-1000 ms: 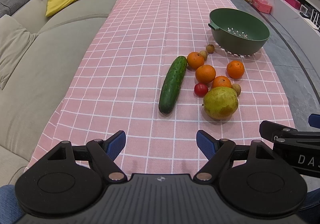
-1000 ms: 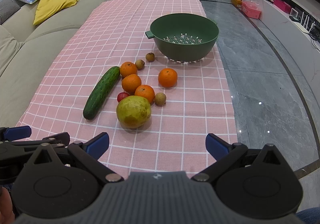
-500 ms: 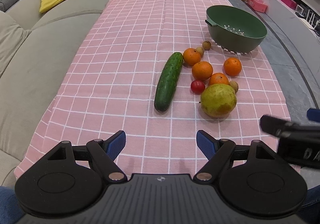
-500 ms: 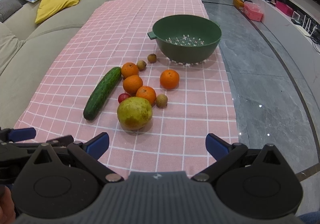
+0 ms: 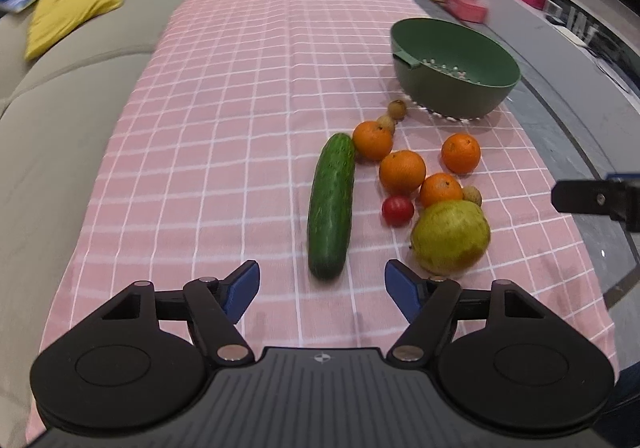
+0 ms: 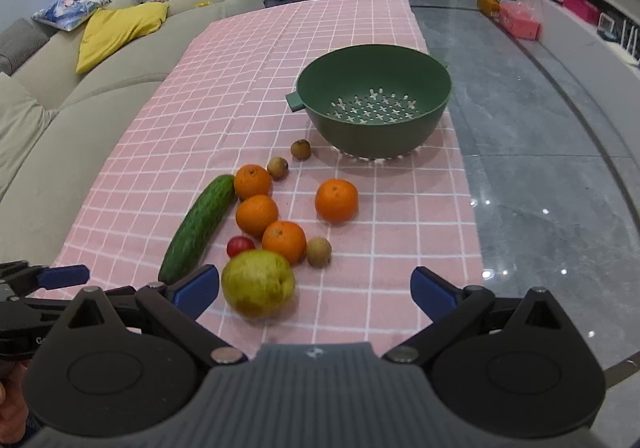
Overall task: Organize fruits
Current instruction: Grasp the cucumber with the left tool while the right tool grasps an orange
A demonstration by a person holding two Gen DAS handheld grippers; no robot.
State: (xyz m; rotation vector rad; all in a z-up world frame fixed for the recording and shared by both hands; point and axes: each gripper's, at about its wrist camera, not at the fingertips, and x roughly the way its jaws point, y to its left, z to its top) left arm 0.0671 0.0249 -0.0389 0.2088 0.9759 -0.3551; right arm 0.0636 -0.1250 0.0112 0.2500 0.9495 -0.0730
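Observation:
A green cucumber [image 5: 331, 203] lies lengthwise on the pink checked cloth [image 5: 224, 119], its near end just beyond my left gripper [image 5: 320, 288]. That gripper's jaws are closing and nothing is between them. To the right lie several oranges [image 5: 402, 171], a small red fruit [image 5: 397, 210], small brown fruits [image 5: 397, 108] and a yellow-green pear [image 5: 451, 236]. A green colander bowl [image 5: 454, 65] stands behind them with nothing in it. My right gripper [image 6: 316, 288] is open; the pear [image 6: 258, 284] sits just ahead of its left finger, untouched.
A beige sofa [image 5: 60, 103] with a yellow cushion [image 6: 120, 29] runs along the table's left side. Grey floor [image 6: 540, 175] lies off the right edge. The left gripper's blue pad [image 6: 64, 275] shows at the right wrist view's left edge.
Both grippers have moved forward toward the fruit, which now looks larger and nearer. The left gripper's blue pads have drawn a little closer together. No fruit has moved.

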